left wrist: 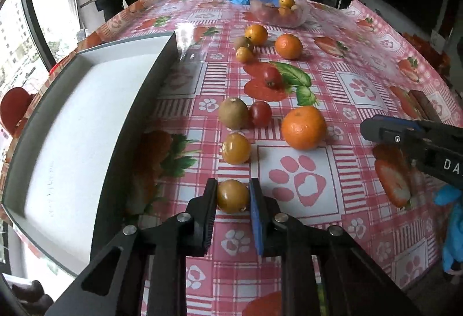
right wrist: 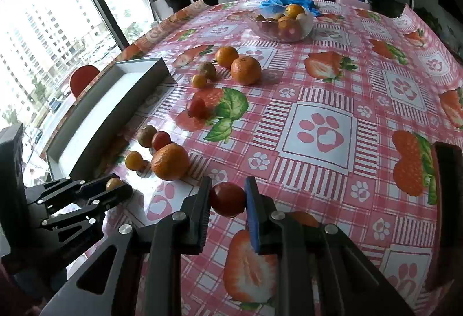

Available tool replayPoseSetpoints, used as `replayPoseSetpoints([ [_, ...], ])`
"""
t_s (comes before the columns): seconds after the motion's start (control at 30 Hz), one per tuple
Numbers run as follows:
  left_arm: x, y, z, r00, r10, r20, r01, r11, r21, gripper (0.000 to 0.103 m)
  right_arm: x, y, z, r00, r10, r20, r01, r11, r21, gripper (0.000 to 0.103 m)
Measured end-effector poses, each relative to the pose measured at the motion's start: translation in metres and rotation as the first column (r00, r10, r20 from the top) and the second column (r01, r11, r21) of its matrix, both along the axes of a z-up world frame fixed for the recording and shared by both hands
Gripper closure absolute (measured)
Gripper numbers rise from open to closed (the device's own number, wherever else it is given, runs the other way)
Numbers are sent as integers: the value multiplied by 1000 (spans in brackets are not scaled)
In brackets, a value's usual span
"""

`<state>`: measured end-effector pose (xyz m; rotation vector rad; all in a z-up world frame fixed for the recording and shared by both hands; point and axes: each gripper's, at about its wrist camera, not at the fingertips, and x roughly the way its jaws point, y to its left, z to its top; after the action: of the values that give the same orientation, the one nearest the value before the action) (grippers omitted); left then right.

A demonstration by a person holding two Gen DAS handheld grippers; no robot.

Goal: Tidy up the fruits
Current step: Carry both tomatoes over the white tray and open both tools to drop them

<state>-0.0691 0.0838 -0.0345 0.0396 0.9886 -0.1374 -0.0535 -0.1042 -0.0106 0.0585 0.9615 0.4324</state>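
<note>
Left gripper [left wrist: 233, 195]: jaws clamped on yellow-orange tomato [left wrist: 233, 196], low over tabletop [left wrist: 361, 61], just beside grey tray [left wrist: 139, 101]. Right gripper [right wrist: 227, 198]: jaws clamped on red tomato [right wrist: 227, 199], above strawberry-print cloth. Loose fruit between: large mandarin [left wrist: 303, 127], kiwi [left wrist: 233, 113], further tomatoes. Clear bowl [right wrist: 285, 26] of fruit at far edge.
</note>
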Motion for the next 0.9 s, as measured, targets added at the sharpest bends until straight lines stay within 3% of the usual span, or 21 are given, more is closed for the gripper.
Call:
replayPoseSetpoints([
  [0.23, -1, 12, 9, 999, 33, -17, -34, 998, -58, 80, 2, 6, 9, 1000, 7, -6, -7, 1000, 18, 78],
  [0.37, -2, 18, 25, 999, 42, 24, -40, 996, -78, 80, 4, 15, 17, 1000, 23, 2, -23, 1000, 15, 78],
  [0.9, 2, 98, 59, 970, 209, 123, -202, 977, -66, 80, 14, 102, 49, 984, 173, 47, -172, 985, -21, 78],
])
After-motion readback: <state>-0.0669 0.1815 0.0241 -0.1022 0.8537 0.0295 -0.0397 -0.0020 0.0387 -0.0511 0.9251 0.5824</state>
